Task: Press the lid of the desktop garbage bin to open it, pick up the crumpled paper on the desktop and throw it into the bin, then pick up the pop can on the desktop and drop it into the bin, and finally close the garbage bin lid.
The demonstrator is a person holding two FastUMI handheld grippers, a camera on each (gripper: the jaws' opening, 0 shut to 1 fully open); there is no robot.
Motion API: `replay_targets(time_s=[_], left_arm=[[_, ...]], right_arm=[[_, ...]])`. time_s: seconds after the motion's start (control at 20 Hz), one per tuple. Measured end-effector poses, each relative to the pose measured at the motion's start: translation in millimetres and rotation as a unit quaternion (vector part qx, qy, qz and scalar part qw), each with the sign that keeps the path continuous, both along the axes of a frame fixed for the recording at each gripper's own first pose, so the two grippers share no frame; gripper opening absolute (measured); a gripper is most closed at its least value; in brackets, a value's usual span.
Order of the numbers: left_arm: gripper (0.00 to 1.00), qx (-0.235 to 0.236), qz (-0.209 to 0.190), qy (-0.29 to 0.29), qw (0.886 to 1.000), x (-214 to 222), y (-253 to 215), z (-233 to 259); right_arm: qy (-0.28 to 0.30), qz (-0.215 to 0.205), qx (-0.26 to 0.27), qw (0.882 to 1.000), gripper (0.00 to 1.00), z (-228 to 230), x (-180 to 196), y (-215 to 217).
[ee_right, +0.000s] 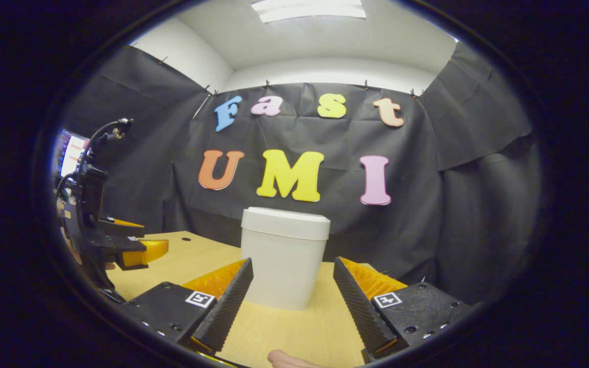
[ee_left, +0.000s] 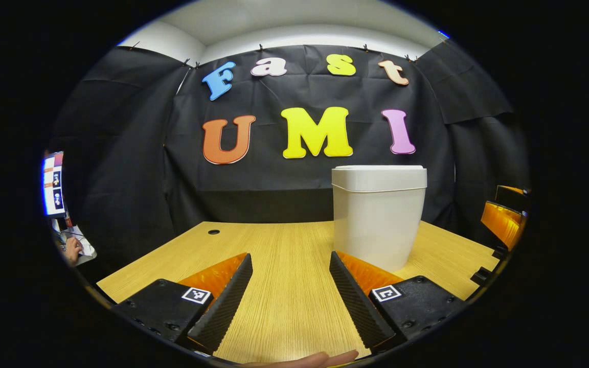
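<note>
The garbage bin (ee_left: 379, 217) stands upright on the wooden desk (ee_left: 284, 255) toward the rear edge, in front of the black cloth wall, with its lid (ee_left: 379, 177) seated flat on top. In the left gripper view, the left claw (ee_left: 290, 263) is held low over the desk with its two fingers spread wide and nothing between them; the bin lies ahead and to the right of it. In the right gripper view, the right claw (ee_right: 292, 270) is likewise spread wide and holds nothing, and the bin appears directly ahead between its fingers, apart from both. The left claw also shows at the left edge of that view.
</note>
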State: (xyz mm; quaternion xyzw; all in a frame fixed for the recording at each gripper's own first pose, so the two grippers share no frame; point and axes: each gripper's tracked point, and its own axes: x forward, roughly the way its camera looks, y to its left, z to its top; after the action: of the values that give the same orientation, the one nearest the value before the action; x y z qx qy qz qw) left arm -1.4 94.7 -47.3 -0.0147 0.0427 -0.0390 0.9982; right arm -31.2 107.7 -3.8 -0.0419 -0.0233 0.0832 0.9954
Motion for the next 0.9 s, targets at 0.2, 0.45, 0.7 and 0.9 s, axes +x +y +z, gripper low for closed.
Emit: replay_targets(time_s=[0.2, 0.45, 0.7, 0.9], left_arm=[[0.98, 0.001, -0.005, 0.001, 1.0, 1, -4, -1], [0.98, -0.003, -0.001, 0.009, 1.0, 3, 1, -5], [0.98, -0.003, 0.002, 0.008, 1.0, 3, 3, -4], [0.98, -0.004, 0.002, 0.008, 1.0, 3, 3, -4]], right_arm=[[0.025, -0.017, -0.009, 1.0, 0.98, -18, 8, -8], [0.039, -0.03, 0.02, 0.999, 0.95, -21, 15, -17], [0.045, -0.038, 0.032, 0.998, 0.95, -23, 18, -26], [0.05, -0.037, 0.033, 0.998, 0.95, -27, 17, -27]])
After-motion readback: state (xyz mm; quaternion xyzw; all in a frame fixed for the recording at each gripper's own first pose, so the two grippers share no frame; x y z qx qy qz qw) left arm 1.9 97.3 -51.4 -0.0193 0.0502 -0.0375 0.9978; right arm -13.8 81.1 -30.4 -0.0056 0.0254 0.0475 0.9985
